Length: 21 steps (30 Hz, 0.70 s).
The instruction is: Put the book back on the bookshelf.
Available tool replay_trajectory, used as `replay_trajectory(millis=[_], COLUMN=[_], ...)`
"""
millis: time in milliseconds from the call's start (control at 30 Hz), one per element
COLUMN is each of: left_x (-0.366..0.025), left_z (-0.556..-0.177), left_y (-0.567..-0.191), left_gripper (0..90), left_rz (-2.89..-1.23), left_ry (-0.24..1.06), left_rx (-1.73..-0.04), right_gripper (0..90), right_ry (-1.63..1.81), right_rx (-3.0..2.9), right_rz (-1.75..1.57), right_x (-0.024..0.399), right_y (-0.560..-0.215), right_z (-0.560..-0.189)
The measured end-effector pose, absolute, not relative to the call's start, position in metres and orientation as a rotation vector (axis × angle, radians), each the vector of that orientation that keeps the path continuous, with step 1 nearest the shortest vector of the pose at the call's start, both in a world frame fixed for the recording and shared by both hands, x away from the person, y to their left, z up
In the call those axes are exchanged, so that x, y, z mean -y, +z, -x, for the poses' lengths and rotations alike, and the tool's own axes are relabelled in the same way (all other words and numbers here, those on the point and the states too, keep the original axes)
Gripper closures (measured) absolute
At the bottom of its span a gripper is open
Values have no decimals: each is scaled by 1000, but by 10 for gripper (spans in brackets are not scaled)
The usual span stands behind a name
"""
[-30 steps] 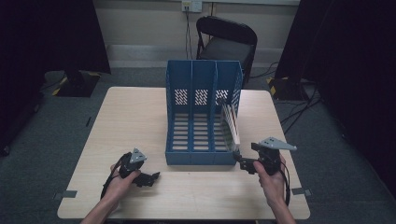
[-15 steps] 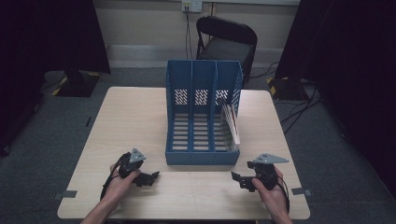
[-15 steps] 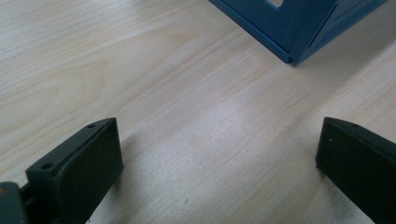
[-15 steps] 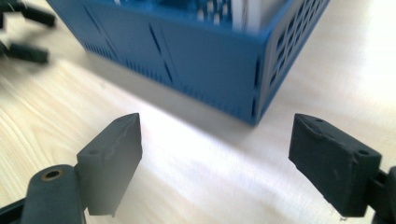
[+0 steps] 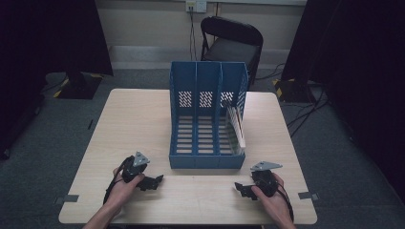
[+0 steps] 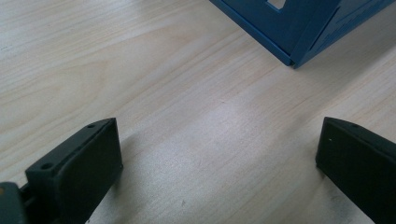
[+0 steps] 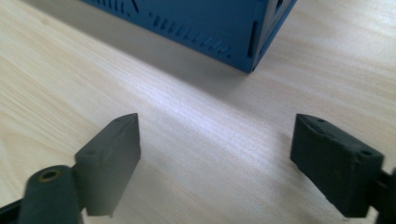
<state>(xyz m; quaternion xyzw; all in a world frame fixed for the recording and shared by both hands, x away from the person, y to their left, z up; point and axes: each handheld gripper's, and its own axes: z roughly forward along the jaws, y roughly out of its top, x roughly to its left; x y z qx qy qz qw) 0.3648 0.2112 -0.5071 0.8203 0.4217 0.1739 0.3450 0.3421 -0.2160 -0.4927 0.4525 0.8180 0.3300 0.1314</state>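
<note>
A blue three-slot file holder (image 5: 206, 119) lies on the light wooden table (image 5: 133, 119), its open side up. White papers (image 5: 236, 125) stand in its right slot. My left gripper (image 5: 155, 181) rests on the table in front of the holder's left corner, open, with bare wood between its jaws. Its own view shows the left gripper (image 6: 219, 158) above the tabletop and the holder's corner (image 6: 299, 28) ahead. My right gripper (image 5: 239, 187) rests near the front right, open and holding nothing. The right gripper (image 7: 215, 158) faces the holder's corner (image 7: 233, 32).
A black folding chair (image 5: 231, 43) stands behind the table. Cables (image 5: 305, 109) trail over the grey floor at the right. Tape marks (image 5: 305, 195) sit at the table's front corners. The table's front edge lies just behind both hands.
The right gripper has drawn back from the holder's front right corner toward the table's front edge and come down lower. The left gripper has stayed in place.
</note>
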Motion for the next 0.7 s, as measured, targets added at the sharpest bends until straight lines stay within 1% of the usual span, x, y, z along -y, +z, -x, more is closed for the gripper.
replay_trajectory(millis=[133, 233, 433, 700], left_x=[-211, -211, -211, -211], left_z=[-365, -365, -365, -365], left_y=[-507, -507, -507, -507], left_gripper=[0, 0, 0, 0], left_rz=[-2131, -2131, -2133, -2134], left_ry=[451, 451, 450, 450], left_rx=[-1093, -1093, -1089, -1090], right_gripper=[128, 86, 83, 83], right_ry=[930, 911, 977, 975], right_rx=[-2360, -2332, -2287, -2274], right_rz=[-1298, -1238, -1212, -1217], right_x=[210, 205, 205, 204], right_y=[-495, -501, -506, -507], right_z=[-340, -337, -336, -336])
